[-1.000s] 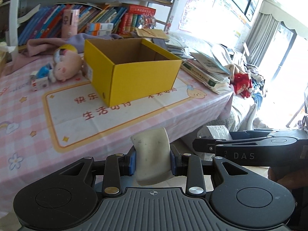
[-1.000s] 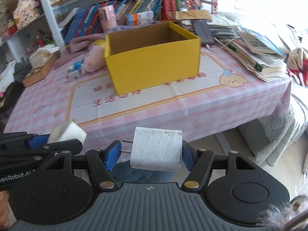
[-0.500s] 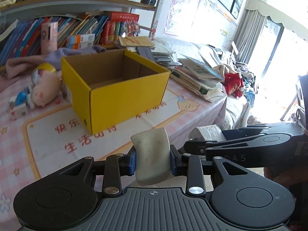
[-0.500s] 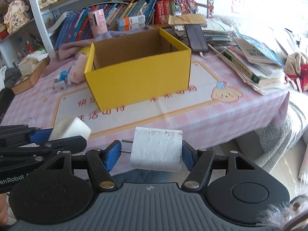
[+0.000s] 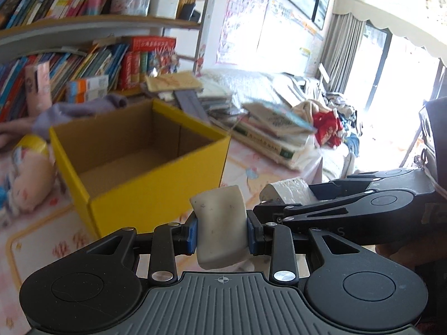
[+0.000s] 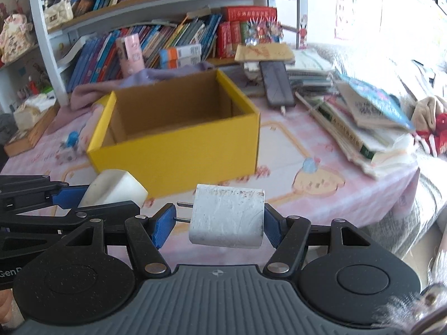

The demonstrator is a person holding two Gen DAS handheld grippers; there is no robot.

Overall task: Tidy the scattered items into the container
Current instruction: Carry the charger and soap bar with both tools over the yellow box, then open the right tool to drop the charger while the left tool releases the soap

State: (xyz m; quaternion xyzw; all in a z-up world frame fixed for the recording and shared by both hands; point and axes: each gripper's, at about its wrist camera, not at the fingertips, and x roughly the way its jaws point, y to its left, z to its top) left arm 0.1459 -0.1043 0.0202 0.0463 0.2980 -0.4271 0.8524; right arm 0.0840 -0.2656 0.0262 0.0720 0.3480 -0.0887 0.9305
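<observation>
Before the yellow cardboard box (image 6: 178,139), left tongs (image 5: 222,234) clamp a smooth eraser (image 5: 220,229), right tongs (image 6: 220,223) a scuffed white plug (image 6: 227,215).

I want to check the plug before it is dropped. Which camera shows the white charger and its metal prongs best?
The right wrist view: the white charger fills the middle, held in the right gripper, both prongs visible against the left pad. The left wrist view shows only one end of it, side-on at the right, prongs hidden.
</observation>
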